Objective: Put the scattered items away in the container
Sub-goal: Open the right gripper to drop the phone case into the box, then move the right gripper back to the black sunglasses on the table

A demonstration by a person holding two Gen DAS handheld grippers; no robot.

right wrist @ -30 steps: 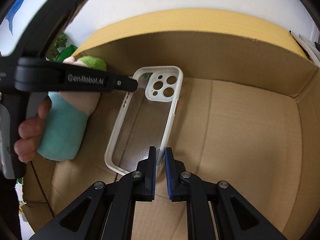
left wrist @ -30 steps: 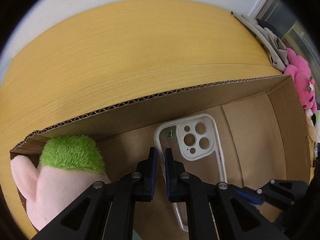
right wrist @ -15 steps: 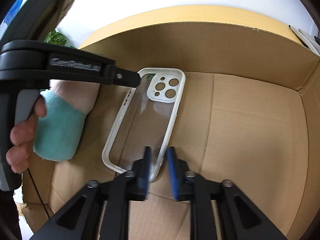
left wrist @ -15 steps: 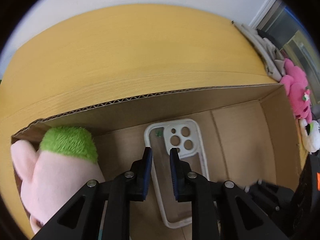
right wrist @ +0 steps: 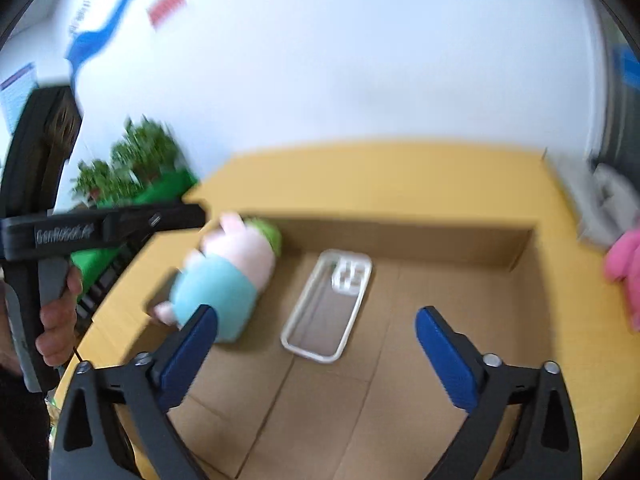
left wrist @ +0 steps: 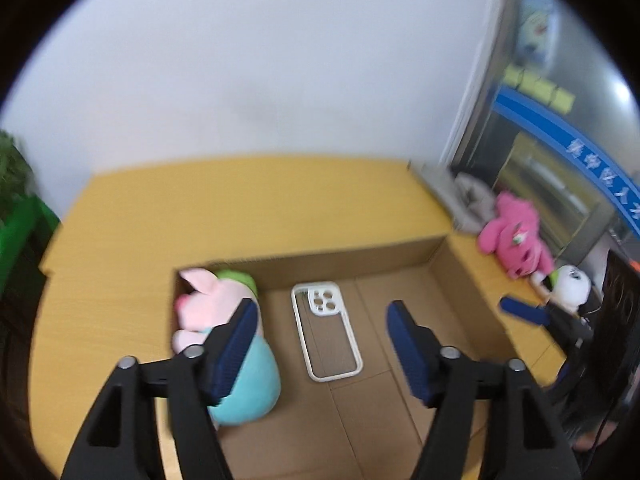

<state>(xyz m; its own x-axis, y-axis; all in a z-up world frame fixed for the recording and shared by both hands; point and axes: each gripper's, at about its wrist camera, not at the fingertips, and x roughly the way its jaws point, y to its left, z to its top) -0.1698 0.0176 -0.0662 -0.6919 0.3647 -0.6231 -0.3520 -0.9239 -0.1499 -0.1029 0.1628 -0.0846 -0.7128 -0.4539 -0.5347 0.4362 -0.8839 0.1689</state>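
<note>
A clear phone case with a white rim (left wrist: 326, 330) (right wrist: 328, 304) lies flat on the floor of the open cardboard box (left wrist: 352, 258) (right wrist: 404, 236). A pink plush pig in a teal dress with a green cap (left wrist: 218, 320) (right wrist: 228, 276) lies in the box's left corner. My left gripper (left wrist: 320, 322) hangs above the box, its jaws opening, nothing between them. My right gripper (right wrist: 316, 326) is also raised over the box, jaws opening wide and empty. The left gripper's body (right wrist: 100, 228) shows at the left of the right wrist view, held by a hand (right wrist: 58, 320).
The box sits on a yellow wooden table (left wrist: 240, 200) (right wrist: 380, 176) against a white wall. A pink plush toy (left wrist: 516, 236) (right wrist: 624, 268), a white plush (left wrist: 570, 284) and grey cloth (left wrist: 472, 200) lie at the right edge. Green plants (right wrist: 128, 168) stand at the left.
Both grippers let go of the phone case, opened wide and rose up and back out of the box. The case now lies flat on the box floor.
</note>
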